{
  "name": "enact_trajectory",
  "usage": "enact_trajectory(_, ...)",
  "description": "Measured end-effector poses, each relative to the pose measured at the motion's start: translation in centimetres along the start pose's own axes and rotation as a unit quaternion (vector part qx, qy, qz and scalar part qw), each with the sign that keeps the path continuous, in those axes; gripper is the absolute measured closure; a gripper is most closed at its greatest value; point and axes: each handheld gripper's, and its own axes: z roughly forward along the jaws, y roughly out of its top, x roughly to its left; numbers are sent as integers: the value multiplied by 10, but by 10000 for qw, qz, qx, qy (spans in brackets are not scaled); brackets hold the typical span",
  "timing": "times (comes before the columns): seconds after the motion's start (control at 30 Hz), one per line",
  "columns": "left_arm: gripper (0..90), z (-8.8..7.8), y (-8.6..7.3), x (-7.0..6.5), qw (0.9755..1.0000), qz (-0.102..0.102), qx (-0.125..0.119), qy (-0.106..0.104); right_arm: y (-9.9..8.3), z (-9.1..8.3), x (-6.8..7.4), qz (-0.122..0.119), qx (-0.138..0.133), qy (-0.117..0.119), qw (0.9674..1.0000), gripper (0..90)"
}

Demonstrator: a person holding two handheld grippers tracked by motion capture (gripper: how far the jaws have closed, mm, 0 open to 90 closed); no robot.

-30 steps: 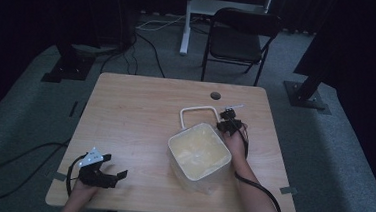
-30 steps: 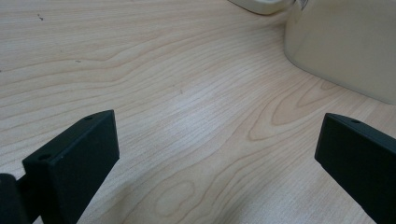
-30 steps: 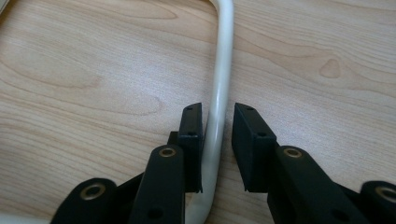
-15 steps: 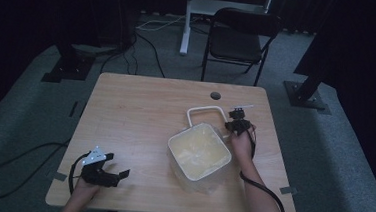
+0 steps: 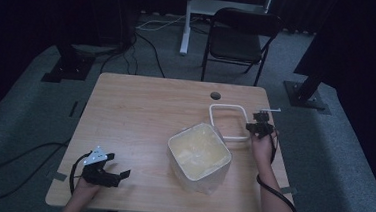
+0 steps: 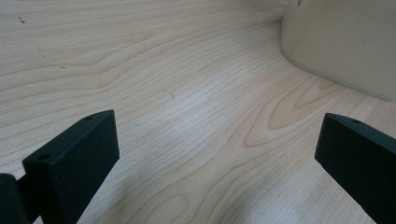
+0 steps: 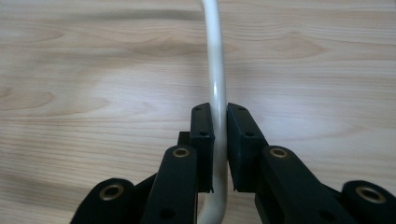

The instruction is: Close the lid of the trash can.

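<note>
Dark floor, cables and a folding chair (image 5: pixel 238 37) lie beyond the pale wooden counter (image 5: pixel 140 117). At the near left corner the left hand-held gripper (image 5: pixel 102 171) sits low over the wood with its jaws spread wide and nothing between them; its own view looks across bare grain to the rounded corner of the tub (image 6: pixel 341 42). That cream plastic tub (image 5: pixel 199 156) stands right of centre, near the front edge, and its inside is too washed out to tell whether anything is in it. Just beyond it to the right, the white frame (image 5: pixel 229 122), a thin rounded rectangle, seems raised off the wood on its right side, where the right hand-held gripper (image 5: pixel 259 128) has it. In the right gripper view the jaws are pinched tight on the slim white rim (image 7: pixel 216 93), one pad on each side. This frame is probably light, stiff and smooth, so it could twist or slide in a pinch this narrow; a straight stretch of rim gives the surest hold. Whether its far side touches the counter, and whether it is an open ring or has a clear panel, cannot be made out.
</note>
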Motion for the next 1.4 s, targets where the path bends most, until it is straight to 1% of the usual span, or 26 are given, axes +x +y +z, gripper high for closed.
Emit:
enact_trajectory(0.1, 5, 0, 0, 0, 10000, -5, 2, -1, -1, -10, -13, 116, -95, -59, 9999, 817)
enact_trajectory(0.13, 5, 0, 0, 0, 10000, -5, 2, -1, -1, -10, -13, 116, -95, -59, 9999, 817)
enact_trajectory(0.17, 5, 0, 0, 0, 10000, -5, 2, -1, -1, -14, -17, 177, -142, -69, 9997, 817)
enact_trajectory(0.2, 5, 1, 1, 0, 10000, -15, -2, -4, -1, -20, -24, 255, -209, -87, 9994, 817)
enact_trajectory(0.27, 5, 1, 1, 0, 10000, 1, 14, -7, 0, -26, -28, 295, -243, -97, 9992, 817)
enact_trajectory(0.4, 5, 2, 1, -1, 10000, 9, 32, -7, 2, -40, -33, 309, -338, -100, 9989, 817)
enact_trajectory(0.57, 5, 2, 1, -1, 10000, 11, 36, -7, 7, -58, -32, 285, -510, -18, 9983, 818)
enact_trajectory(0.67, 5, 2, 1, 0, 10000, 11, 41, -1, 11, -68, -26, 211, -613, 72, 9979, 817)
enact_trajectory(0.77, 5, 2, 1, 0, 10000, 16, 47, -9, 13, -78, -17, 105, -710, 211, 9972, 818)
enact_trajectory(0.87, 5, 2, 1, 0, 10000, 18, 46, -17, 13, -88, -5, 20, -792, 374, 9962, 817)
enact_trajectory(0.97, 5, 2, 2, 0, 10000, 23, 42, -24, 12, -99, 7, -120, -853, 527, 9949, 817)
enact_trajectory(1.1, 5, 3, 2, 0, 10000, 24, 55, -46, 8, -114, 25, -312, -946, 740, 9923, 817)
enact_trajectory(1.13, 5, 3, 2, 0, 10000, 24, 55, -46, 8, -114, 25, -312, -946, 740, 9923, 817)
enact_trajectory(1.17, 5, 4, 3, 1, 10000, 47, 56, -58, 8, -117, 28, -370, -954, 763, 9918, 817)
enact_trajectory(1.2, 5, 4, 4, 0, 9999, 52, 58, -65, 6, -123, 35, -460, -976, 839, 9906, 817)
enact_trajectory(1.23, 5, 5, 4, 0, 9999, 56, 56, -82, 4, -127, 38, -524, -977, 861, 9901, 817)
enact_trajectory(1.4, 5, 8, 6, 0, 9999, 108, 82, -108, -4, -140, 52, -740, -1007, 988, 9872, 817)
